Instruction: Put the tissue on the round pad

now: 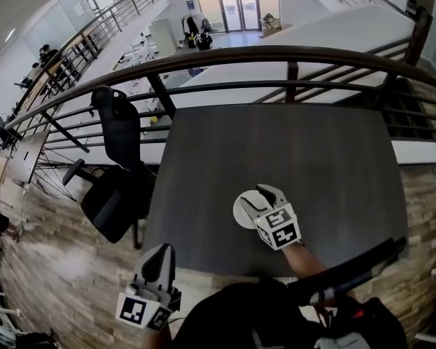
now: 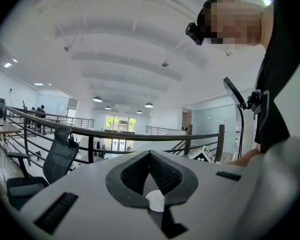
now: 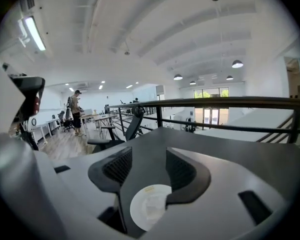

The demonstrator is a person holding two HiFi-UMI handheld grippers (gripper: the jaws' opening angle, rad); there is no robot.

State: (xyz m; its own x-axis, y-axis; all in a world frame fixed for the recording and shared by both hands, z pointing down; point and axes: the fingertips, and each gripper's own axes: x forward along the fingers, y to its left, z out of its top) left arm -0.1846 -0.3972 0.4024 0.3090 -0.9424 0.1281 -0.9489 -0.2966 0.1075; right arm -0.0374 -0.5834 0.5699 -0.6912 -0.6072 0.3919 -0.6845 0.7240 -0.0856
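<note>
tissue (image 3: 152,210) seems to lie as a pale crumpled patch on the round pad (image 1: 243,211), toward 7 o'clock of the dark table's (image 1: 291,151) middle, though white on white is hard to separate. right gripper (image 3: 147,155) hangs just above the pad, jaws apart with nothing between them, probably so the tissue stays put. left gripper (image 1: 160,253), clenched and empty, sits off the table's near edge at the pad's 8 o'clock, out of the way.

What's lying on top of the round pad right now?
A pale, crumpled patch, apparently the tissue, lies at the middle of the round pad. The open right gripper has its fingers over the pad's right edge, so that part cannot be seen.
</note>
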